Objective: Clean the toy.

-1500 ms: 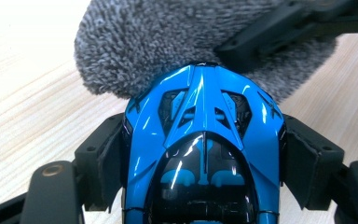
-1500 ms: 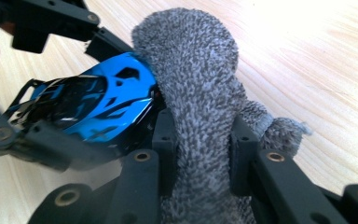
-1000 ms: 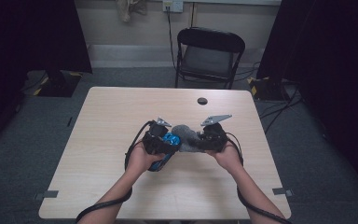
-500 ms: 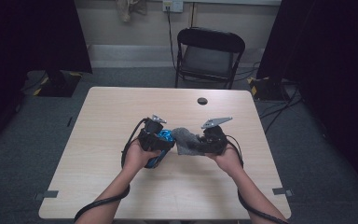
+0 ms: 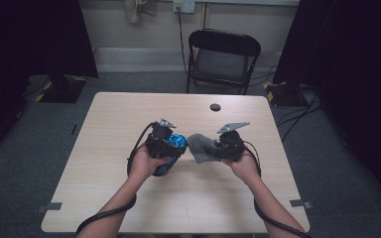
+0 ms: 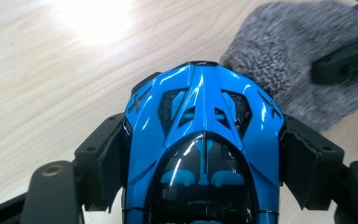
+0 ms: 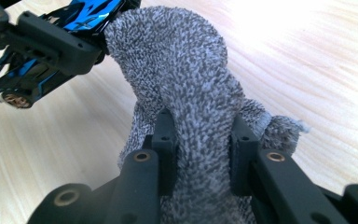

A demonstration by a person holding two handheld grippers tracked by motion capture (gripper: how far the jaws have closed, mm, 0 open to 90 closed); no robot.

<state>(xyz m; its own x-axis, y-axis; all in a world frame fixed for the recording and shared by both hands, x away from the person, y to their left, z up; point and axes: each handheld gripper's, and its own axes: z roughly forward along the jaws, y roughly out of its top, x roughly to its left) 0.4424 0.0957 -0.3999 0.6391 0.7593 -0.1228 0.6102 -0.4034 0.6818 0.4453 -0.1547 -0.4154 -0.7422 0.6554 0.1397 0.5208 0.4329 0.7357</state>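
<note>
A pale wood-grain tabletop [image 5: 109, 198] is sitting square under the lights, catching a bright glare. A small dark round disc [image 5: 215, 107] is lying on it near the far edge, well apart from everything else, toward the folding chair's side.

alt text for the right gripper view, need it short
The right gripper clamps a folded grey terry cloth between its two black jaws, over a light wooden table. The cloth's top touches a glossy blue toy car held in the left gripper at upper left.
</note>
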